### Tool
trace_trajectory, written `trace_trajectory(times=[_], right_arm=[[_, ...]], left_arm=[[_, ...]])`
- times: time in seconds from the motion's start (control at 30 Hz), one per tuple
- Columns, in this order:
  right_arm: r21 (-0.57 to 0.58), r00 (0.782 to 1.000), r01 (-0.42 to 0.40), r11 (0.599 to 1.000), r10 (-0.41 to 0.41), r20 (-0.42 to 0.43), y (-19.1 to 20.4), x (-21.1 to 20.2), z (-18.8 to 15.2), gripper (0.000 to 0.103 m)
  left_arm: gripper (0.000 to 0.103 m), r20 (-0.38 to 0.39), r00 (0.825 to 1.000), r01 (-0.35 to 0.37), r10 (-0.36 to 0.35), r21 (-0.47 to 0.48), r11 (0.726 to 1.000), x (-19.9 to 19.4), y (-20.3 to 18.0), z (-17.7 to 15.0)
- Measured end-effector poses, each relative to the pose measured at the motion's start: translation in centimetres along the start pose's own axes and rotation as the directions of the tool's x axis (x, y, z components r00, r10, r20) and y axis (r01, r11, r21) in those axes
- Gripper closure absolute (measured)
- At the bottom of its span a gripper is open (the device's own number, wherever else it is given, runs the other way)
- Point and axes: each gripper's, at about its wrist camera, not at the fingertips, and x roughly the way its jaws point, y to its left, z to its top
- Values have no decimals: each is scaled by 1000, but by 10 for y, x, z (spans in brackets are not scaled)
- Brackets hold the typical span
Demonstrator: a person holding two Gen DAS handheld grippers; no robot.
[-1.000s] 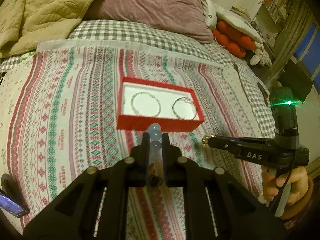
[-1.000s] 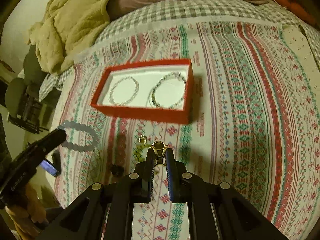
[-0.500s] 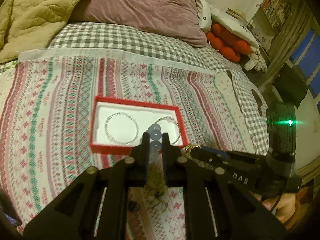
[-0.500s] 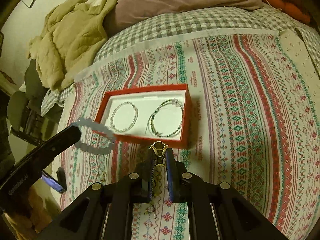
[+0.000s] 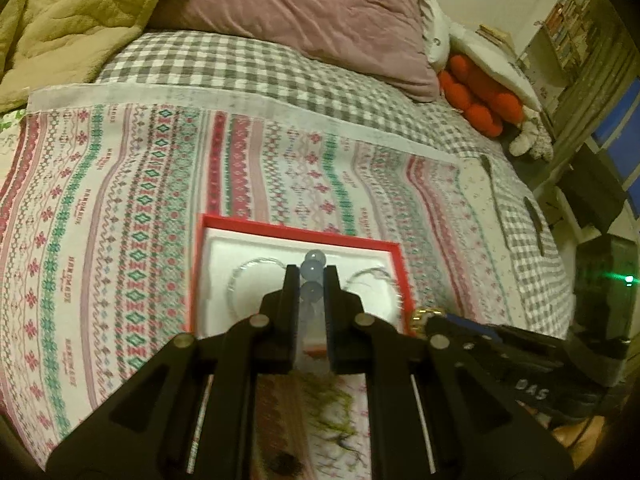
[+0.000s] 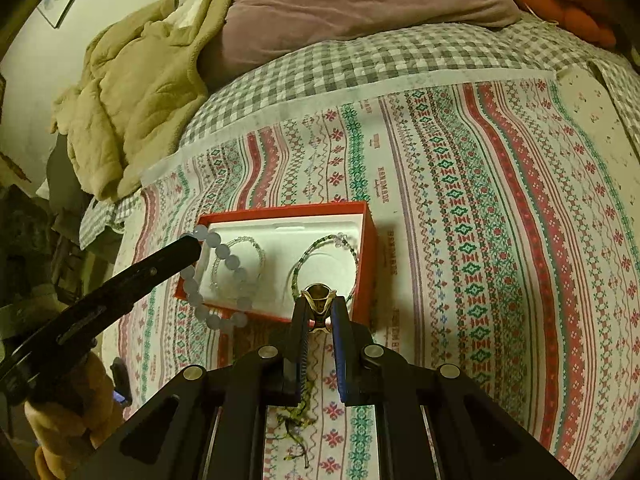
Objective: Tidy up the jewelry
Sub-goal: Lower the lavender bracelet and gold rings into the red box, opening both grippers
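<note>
A red box [image 5: 298, 236] with a white lining lies on the patterned cloth and holds two thin bracelets. My left gripper [image 5: 312, 278] is shut on a pale blue bead bracelet [image 5: 313, 270]. In the right wrist view the left gripper [image 6: 195, 245] holds that bead bracelet [image 6: 234, 265] hanging over the left part of the red box [image 6: 280, 210]. My right gripper [image 6: 319, 305] is shut on a gold ring [image 6: 318, 294] just in front of the box's near right corner. The left wrist view shows the gold ring [image 5: 425, 316] at the right gripper's tip beside the box.
A tangled green cord [image 6: 298, 412] lies on the cloth under my right gripper. A phone [image 6: 120, 394] sits near the bed's left edge. A beige blanket [image 6: 136, 92], a mauve pillow [image 5: 312, 16] and orange plush [image 5: 476, 92] crowd the far side. A hand [image 6: 68, 420] holds the left gripper.
My left gripper has carried the bead bracelet from the cloth left of the box to over the box's left part. The box now sits closer under both grippers.
</note>
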Motion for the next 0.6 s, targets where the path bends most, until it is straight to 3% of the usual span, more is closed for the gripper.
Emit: trace_trajectory(times=[0.27,0.6], right_arm=[[-11,1000,-3,1000,3,-1,4,13,5,92],[-23,1000,-6,1000,6,-14,8,32,12,92]], left_arm=[[90,3,998,-70,70,68,995,23,11,3],[90,8,995,-99,99,144,985,29,9,4]])
